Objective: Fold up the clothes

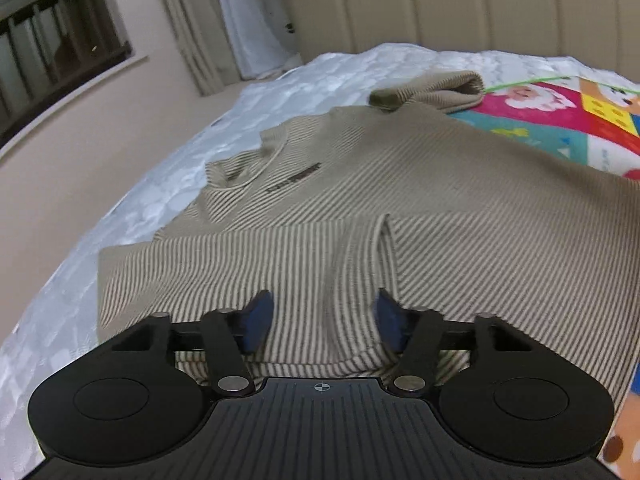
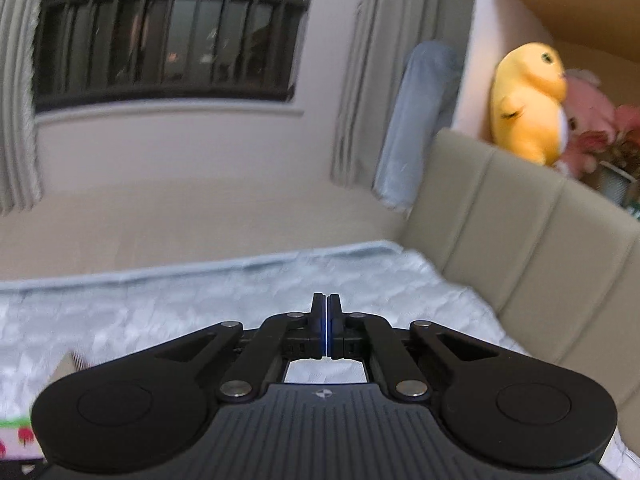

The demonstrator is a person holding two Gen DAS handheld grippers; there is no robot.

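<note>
Sweater lies spread on the bed, one sleeve already crossed over its body, the other one bunched at the far side. My left tool hovers spread over the folded sleeve; my right tool is pressed together, gripping nothing. I judge the far sleeve and body remain to fold.

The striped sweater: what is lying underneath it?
The striped sweater lies on a white quilted bedspread and partly over a colourful cartoon blanket. Anything directly beneath the sweater is covered.
</note>
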